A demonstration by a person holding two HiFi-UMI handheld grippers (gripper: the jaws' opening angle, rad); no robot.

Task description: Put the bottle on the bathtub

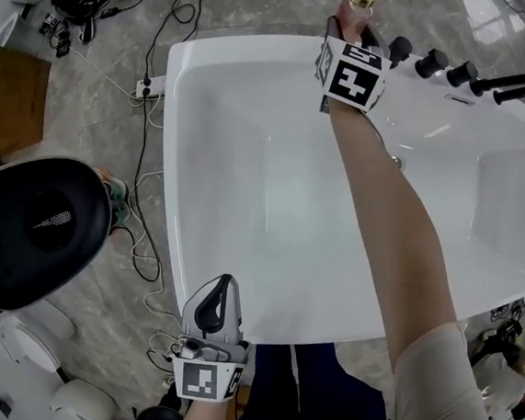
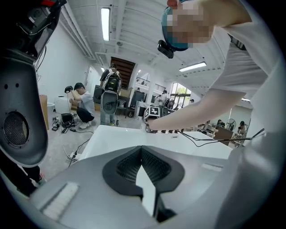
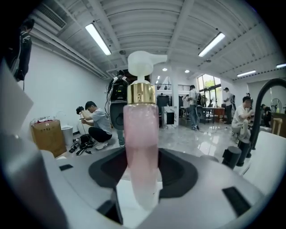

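Right gripper: clenched on the one bottle, a jaw on either side of its lower body; held out over the far rim of the tub.
Bottle: one, upright, pale pink body, gold collar, white pump head. It is at the bathtub's far rim, just left of the knobs; whether its base touches the rim cannot be told.
Bathtub: one, white, its basin bare.
Knobs: three, black and round, in a row on the far rim.
Spout: one, black, just past the third knob.
Left gripper: jaws closed tip to tip with nothing between them, low at the tub's near rim, well apart from the bottle.
Marker cubes: two, one on each gripper.
Cardboard box: one, on the floor left of the tub.
Cables: several, loose on the floor along the tub's left side.
Crouching person: one, in the background by the box.
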